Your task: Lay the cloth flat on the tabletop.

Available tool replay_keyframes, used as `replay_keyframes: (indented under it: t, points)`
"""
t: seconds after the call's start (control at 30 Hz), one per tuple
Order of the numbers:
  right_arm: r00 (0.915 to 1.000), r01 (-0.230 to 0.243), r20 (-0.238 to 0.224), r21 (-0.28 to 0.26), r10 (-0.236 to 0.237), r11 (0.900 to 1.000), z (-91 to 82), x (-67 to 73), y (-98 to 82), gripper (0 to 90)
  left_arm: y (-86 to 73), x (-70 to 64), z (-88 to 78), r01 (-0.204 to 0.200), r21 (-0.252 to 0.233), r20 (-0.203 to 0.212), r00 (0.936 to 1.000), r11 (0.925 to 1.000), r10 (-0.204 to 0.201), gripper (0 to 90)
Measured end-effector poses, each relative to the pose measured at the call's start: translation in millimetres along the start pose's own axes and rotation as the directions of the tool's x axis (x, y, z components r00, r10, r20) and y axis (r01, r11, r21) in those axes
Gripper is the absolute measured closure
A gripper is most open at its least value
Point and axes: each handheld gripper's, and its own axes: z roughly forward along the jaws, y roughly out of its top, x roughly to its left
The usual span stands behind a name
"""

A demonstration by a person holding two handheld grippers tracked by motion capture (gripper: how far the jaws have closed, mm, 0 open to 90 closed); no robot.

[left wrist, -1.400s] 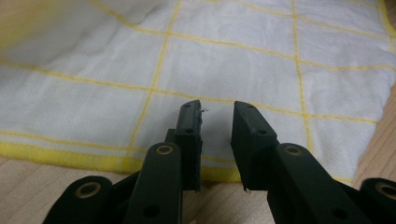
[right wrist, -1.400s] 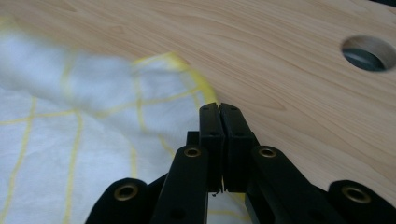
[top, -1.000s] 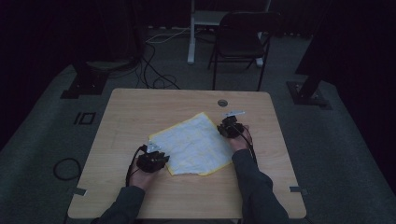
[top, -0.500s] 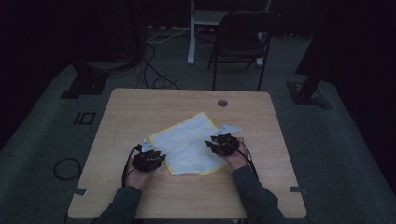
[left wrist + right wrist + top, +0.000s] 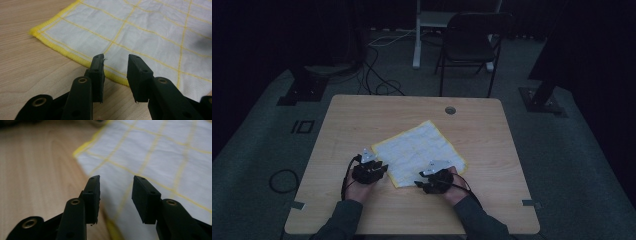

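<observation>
A white cloth [image 5: 419, 151] with a yellow hem and yellow grid lines lies flat on the wooden surface [image 5: 362, 112], turned so its corners point toward the edges, a little nearer the person's side than the middle. The left gripper [image 5: 374, 162] sits at the cloth's near-left edge, and in the left gripper view its 2 fingers [image 5: 98, 72] stand spread just above the yellow hem of the cloth [image 5: 140, 37], with nothing clamped between them. The right gripper [image 5: 428, 175] sits at the near corner on the other side; its fingers [image 5: 146, 197] have just been opening and stand apart over the cloth [image 5: 155, 157] (the hem blurs past underneath), gripping nothing. A dark folding chair [image 5: 469, 42] stands beyond the far edge of the surface.
</observation>
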Motion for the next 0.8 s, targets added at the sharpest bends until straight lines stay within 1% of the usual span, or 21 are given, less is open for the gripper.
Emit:
replay_keyframes:
  t: [0.1, 0.13, 0.17, 0.23, 0.27, 0.3, 0.4, 0.5, 0.53, 0.63, 0.7, 0.77, 0.8]
  points:
    - [0.9991, 0.039, -0.018, 0.024, -0.039, 0.999, 5.4, 4.0, 0.2, 57.8, 0.5, -0.5, -1.2, -0.003, -0.002, 0.001, 1.0000, 1.0000, 0.003, 67.2]
    - [0.9986, 0.049, -0.020, 0.036, -0.048, 0.998, 6.8, 4.3, 0.2, 62.3, 0.6, -0.8, -1.4, -0.003, -0.006, 0.003, 1.0000, 1.0000, 0.003, 67.2]
    - [0.9981, 0.057, -0.026, 0.043, -0.056, 0.997, 7.8, 3.9, -0.1, 69.1, 0.9, -1.3, -1.9, -0.006, -0.006, 0.003, 1.0000, 1.0000, 0.006, 67.2]
    - [0.9981, 0.061, -0.013, 0.047, -0.061, 0.997, 8.0, 2.2, 0.2, 79.8, 1.4, -2.5, -2.9, -0.007, -0.010, 0.006, 1.0000, 0.9999, 0.007, 67.1]
    - [0.9987, 0.049, -0.014, 0.039, -0.049, 0.998, 7.1, 0.5, 1.0, 84.3, 1.9, -3.0, -3.6, -0.009, -0.013, 0.007, 0.9999, 0.9999, 0.010, 67.1]
    - [0.9992, 0.039, -0.014, 0.027, -0.039, 0.999, 5.8, -2.2, 2.0, 85.8, 2.5, -3.6, -4.3, -0.011, -0.016, 0.006, 0.9999, 0.9998, 0.011, 67.1]
    - [0.9999, -0.017, -0.002, 0.001, 0.017, 1.000, 2.5, -12.9, 5.8, 86.6, 4.2, -5.4, -6.8, -0.016, -0.025, 0.009, 0.9998, 0.9996, 0.016, 67.2]
    - [0.9959, -0.090, 0.009, -0.024, 0.091, 0.996, 0.6, -27.8, 8.9, 86.6, 5.6, -8.1, -8.7, -0.026, -0.030, 0.012, 0.9996, 0.9992, 0.027, 67.3]
    - [0.9926, -0.120, 0.017, -0.032, 0.120, 0.992, 0.6, -33.5, 9.2, 86.6, 6.0, -9.4, -8.9, -0.026, -0.032, 0.014, 0.9996, 0.9992, 0.026, 67.3]
    - [0.9782, -0.204, 0.033, -0.042, 0.205, 0.978, 2.7, -49.1, 8.8, 86.6, 7.5, -14.3, -8.4, -0.043, -0.031, 0.017, 0.9989, 0.9986, 0.044, 67.5]
    - [0.9706, -0.234, 0.054, -0.026, 0.235, 0.972, 5.7, -56.1, 8.3, 86.0, 8.7, -18.5, -7.1, -0.059, -0.029, 0.025, 0.9979, 0.9978, 0.059, 67.6]
    - [0.9672, -0.241, 0.078, -0.017, 0.242, 0.970, 9.3, -60.7, 7.6, 85.0, 10.0, -24.1, -4.7, -0.072, -0.024, 0.039, 0.9966, 0.9971, 0.073, 67.8]
    - [0.9672, -0.241, 0.078, -0.017, 0.242, 0.970, 9.3, -60.7, 7.6, 85.0, 10.0, -24.1, -4.7, -0.072, -0.024, 0.039, 0.9966, 0.9971, 0.073, 67.8]
